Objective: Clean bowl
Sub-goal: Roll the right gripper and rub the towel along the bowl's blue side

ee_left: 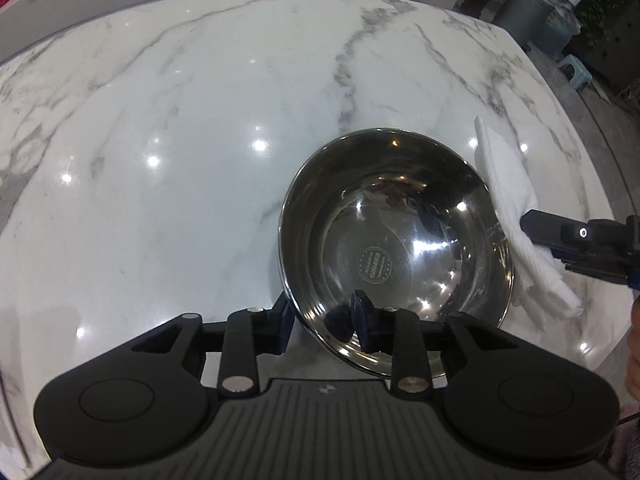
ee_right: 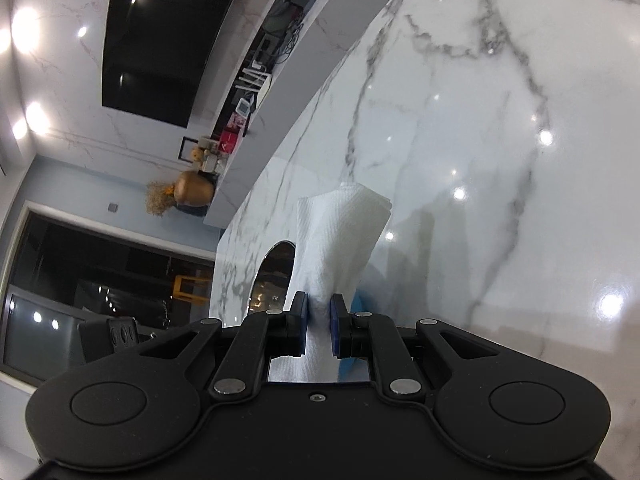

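Steel bowl [ee_left: 396,240], rim between left tongs [ee_left: 324,320]

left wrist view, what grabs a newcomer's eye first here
The shiny steel bowl on the marble table, its near rim between the left gripper fingers. Beside it on the right, a white paper towel pinched in the right gripper.
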Action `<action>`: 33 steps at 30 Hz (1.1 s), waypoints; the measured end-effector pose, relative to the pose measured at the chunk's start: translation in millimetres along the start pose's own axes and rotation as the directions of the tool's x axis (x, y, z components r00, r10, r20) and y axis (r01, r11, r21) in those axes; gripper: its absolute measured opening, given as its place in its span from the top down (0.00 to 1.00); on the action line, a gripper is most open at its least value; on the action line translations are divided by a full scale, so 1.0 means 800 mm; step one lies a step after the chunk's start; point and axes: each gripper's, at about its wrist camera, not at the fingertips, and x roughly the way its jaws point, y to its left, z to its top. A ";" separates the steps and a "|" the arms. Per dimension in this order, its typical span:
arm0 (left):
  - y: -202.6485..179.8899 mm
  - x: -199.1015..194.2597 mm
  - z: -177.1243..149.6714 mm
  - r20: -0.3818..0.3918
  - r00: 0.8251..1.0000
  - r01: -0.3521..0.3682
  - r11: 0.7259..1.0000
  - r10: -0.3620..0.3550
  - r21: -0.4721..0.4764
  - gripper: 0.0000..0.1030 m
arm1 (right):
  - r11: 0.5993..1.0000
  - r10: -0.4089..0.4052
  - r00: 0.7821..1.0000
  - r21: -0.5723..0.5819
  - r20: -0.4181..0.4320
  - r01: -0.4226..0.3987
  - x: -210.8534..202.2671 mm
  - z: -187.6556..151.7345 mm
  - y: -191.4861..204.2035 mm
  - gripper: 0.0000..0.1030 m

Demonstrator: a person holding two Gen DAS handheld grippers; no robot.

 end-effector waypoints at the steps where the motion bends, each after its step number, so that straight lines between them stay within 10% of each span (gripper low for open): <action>1: 0.001 0.000 0.000 0.002 1.000 0.000 1.000 0.000 0.005 0.73 | 1.000 0.001 1.000 -0.001 -0.006 -0.001 0.000 0.000 0.000 0.90; 12: 0.008 -0.004 -0.001 0.024 0.999 -0.040 0.997 0.038 0.067 0.73 | 0.997 0.014 0.991 -0.075 -0.133 -0.024 0.004 -0.006 0.015 0.90; 23: -0.010 -0.003 -0.005 0.017 1.000 0.011 0.990 -0.014 0.138 0.73 | 0.996 -0.083 0.996 -0.024 -0.007 0.083 -0.028 0.003 0.002 0.90; 33: -0.022 -0.001 -0.005 0.021 1.000 0.004 0.988 -0.008 0.153 0.73 | 0.995 -0.097 0.994 -0.017 -0.058 0.097 -0.013 -0.005 -0.017 0.90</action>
